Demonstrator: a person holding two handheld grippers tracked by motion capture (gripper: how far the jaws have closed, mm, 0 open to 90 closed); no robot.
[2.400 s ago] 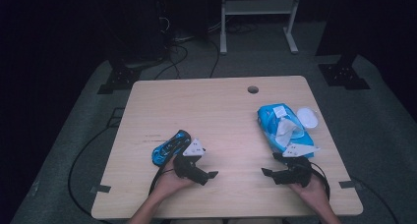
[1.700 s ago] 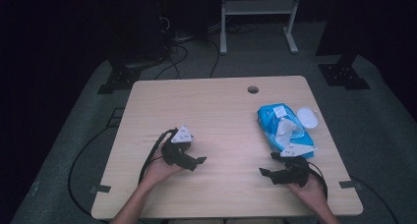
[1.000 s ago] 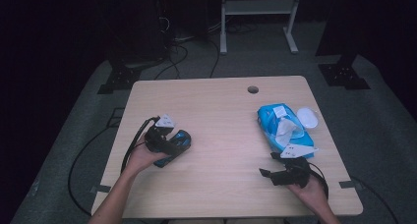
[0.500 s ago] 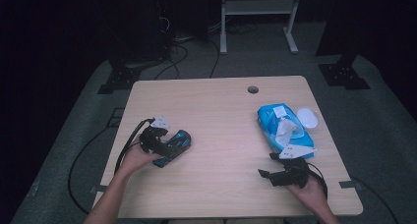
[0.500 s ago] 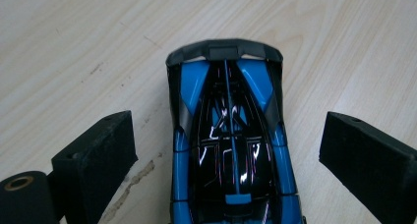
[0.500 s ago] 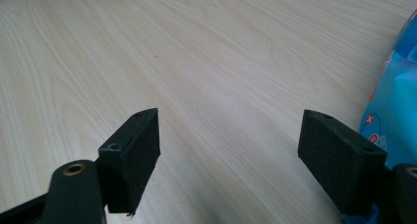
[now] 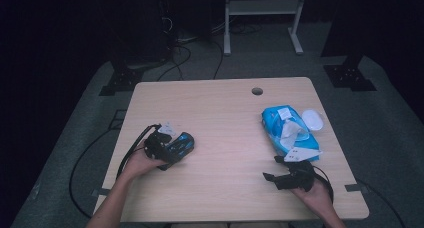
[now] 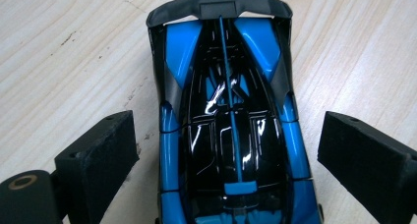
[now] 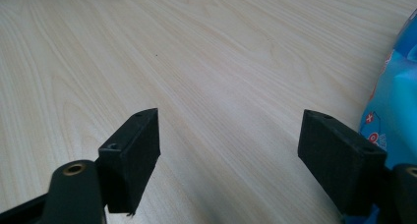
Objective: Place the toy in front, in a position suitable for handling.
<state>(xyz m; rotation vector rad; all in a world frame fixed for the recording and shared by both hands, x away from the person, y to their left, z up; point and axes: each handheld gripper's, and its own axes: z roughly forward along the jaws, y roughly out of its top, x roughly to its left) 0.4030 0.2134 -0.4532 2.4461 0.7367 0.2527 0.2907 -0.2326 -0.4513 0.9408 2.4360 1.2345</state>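
Left tongs [image 8: 231,150] apart, straddling glossy blue-and-black toy car [image 8: 228,121]; centre pads on flanks, squeeze evenly. Right tongs [image 9: 246,150] apart, empty.

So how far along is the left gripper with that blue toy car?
Done: the left gripper has reached the car and its open jaws straddle it, one on each side, with gaps showing. In hand: closing on it; the car sits on the table, not gripped. Left: the grasp and any lift. The right gripper rests open near the blue wipes pack, holding nothing.
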